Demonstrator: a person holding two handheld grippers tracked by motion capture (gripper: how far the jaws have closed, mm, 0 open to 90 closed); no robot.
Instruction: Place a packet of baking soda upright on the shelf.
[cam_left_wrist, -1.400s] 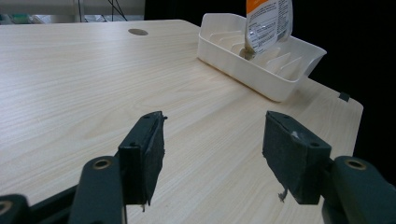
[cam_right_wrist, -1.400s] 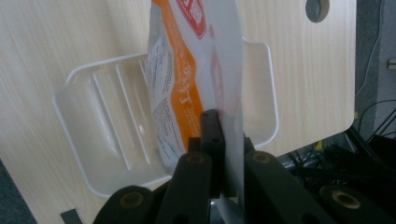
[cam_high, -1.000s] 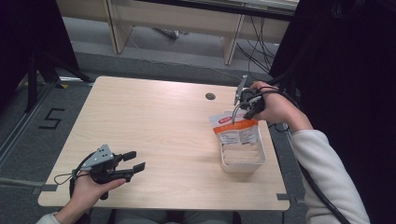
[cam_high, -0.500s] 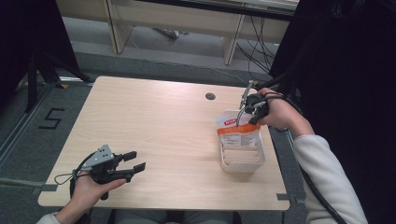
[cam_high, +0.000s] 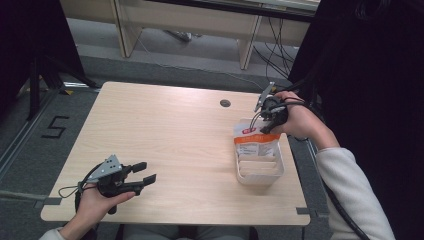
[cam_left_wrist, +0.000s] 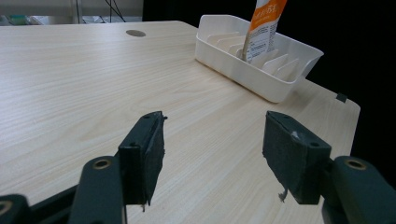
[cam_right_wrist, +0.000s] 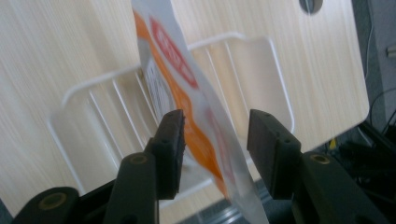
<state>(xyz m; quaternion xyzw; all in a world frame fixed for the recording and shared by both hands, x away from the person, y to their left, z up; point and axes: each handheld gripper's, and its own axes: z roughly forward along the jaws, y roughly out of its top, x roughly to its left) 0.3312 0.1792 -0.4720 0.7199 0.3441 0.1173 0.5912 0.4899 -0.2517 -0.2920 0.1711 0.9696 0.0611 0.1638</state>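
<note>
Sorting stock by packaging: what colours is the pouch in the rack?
Orange and white pouch with a red label, clearest in high view.

Two hand-held grippers and the person's sleeves.
Each gripper is black, with two flat rectangular jaws faced in dark, rough pads; brass-coloured rivets mark the jaw pivots. The left gripper (cam_high: 145, 171) carries a grey three-cornered plate on top and trails a thin black cable looped beside the left hand (cam_high: 92, 202). The right gripper (cam_high: 264, 120) bears a like grey plate, and black cables run over the right hand (cam_high: 295, 117). Both forearms wear pale, off-white sleeves.
</note>
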